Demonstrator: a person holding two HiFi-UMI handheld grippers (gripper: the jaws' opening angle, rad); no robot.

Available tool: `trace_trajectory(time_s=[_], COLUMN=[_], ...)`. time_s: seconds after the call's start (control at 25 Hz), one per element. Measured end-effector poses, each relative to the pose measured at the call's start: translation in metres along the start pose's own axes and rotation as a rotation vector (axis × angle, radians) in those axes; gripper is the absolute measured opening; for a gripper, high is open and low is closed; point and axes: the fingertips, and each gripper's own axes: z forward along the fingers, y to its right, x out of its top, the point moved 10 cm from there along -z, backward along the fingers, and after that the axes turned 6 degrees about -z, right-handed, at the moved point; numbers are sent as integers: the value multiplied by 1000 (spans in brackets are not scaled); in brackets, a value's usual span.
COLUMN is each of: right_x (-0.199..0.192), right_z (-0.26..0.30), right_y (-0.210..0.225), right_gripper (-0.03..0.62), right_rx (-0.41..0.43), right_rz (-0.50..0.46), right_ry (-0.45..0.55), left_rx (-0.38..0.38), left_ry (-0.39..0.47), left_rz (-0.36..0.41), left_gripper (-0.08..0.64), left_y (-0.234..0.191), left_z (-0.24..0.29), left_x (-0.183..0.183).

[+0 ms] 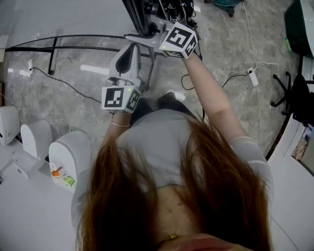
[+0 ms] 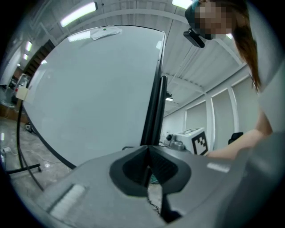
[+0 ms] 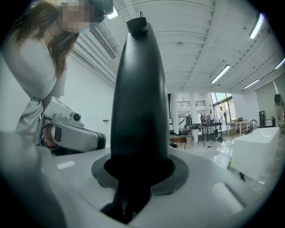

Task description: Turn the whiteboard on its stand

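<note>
The whiteboard (image 2: 89,89) fills the left gripper view as a broad pale sheet with a black edge frame (image 2: 154,102). My left gripper (image 2: 149,153) is shut on that edge. In the head view it (image 1: 133,46) points away from me toward the board (image 1: 73,17). My right gripper (image 3: 138,171) is shut on a thick black upright bar (image 3: 140,98) with a small knob on top. I cannot tell whether that bar belongs to the board's frame or to its stand. In the head view the right gripper (image 1: 149,37) reaches further out, at the black upright (image 1: 140,14).
Black floor bars of the stand (image 1: 49,48) run left across the marble floor. Cables (image 1: 64,81) and a power strip (image 1: 253,76) lie on the floor. Rounded white units (image 1: 68,152) stand at my lower left. A chair base (image 1: 287,95) and a white table (image 1: 294,166) are on the right.
</note>
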Motion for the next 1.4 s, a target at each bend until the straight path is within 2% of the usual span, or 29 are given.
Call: trace_trajectory(time_s=[0.16, 0.28, 0.56, 0.84, 1.0, 1.16, 1.32, 1.4], right_x=[-6, -10, -13, -6, -9, -9, -7, -9], right_z=[-26, -44, -73, -100, -121, -143, -174, -189], right_y=[-1, -4, -3, -23, -35, -51, -63, -71], right_gripper=[120, 118, 110, 107, 107, 106, 106, 106], right_rx=[8, 0, -16, -28, -27, -46, -57, -55], right_rz=[9, 0, -10, -49, -54, -29, -59, -54], right_ry=[16, 17, 4, 3, -6, 22, -1, 3], left_rx=[3, -29, -185, -318, -292, -243, -293, -310], left_ry=[1, -16, -69, -126, -117, -84, 8, -2], left_rz=[8, 10, -59, -68, 3, 26, 16, 12], left_gripper=[0, 0, 0, 0, 0, 0, 1, 1], left_y=[22, 31, 36, 55, 80, 108, 138, 152], left_z=[3, 2, 29, 27, 21, 14, 15, 13], left_x=[-5, -12, -19, -27, -37, -43, -51, -57])
